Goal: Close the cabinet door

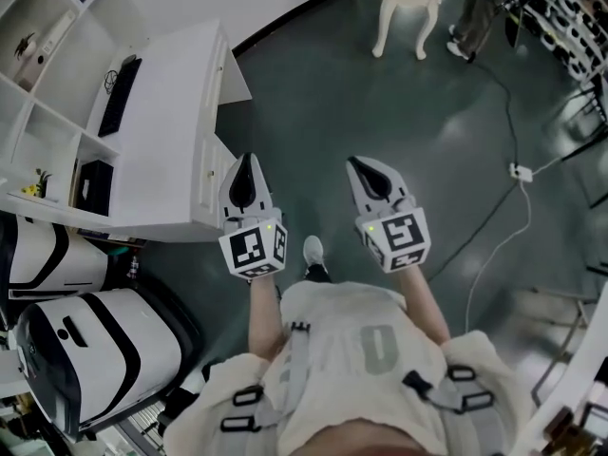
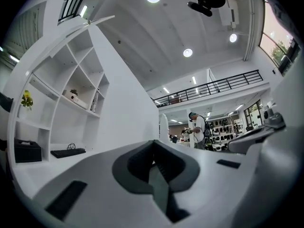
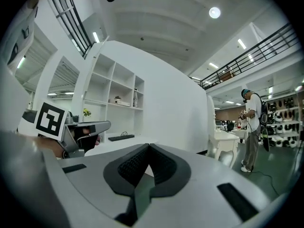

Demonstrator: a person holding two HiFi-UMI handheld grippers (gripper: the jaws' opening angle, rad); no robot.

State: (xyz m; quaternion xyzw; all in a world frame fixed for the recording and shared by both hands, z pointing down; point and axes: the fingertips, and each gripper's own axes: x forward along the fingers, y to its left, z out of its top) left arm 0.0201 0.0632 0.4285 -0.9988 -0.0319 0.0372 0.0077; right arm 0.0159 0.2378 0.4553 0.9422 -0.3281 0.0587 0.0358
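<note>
A white desk cabinet (image 1: 166,150) with a shelf unit stands at the left in the head view. A white door panel (image 1: 237,76) juts out from its right side at an angle, over the floor. My left gripper (image 1: 245,171) hangs just right of the cabinet's drawer front, shut and empty. My right gripper (image 1: 369,174) is beside it over the dark floor, also shut with nothing in it. In the left gripper view the closed pads (image 2: 142,163) point past the shelves (image 2: 71,103) at a tall white panel (image 2: 126,108). The right gripper view shows the same panel (image 3: 175,108) ahead.
A keyboard (image 1: 121,93) and a black box (image 1: 93,186) lie on the desk. A white table with carved legs (image 1: 408,8) and a standing person (image 1: 475,17) are at the far end. A cable with a power strip (image 1: 520,171) crosses the floor at right. White-and-black cases (image 1: 85,350) sit lower left.
</note>
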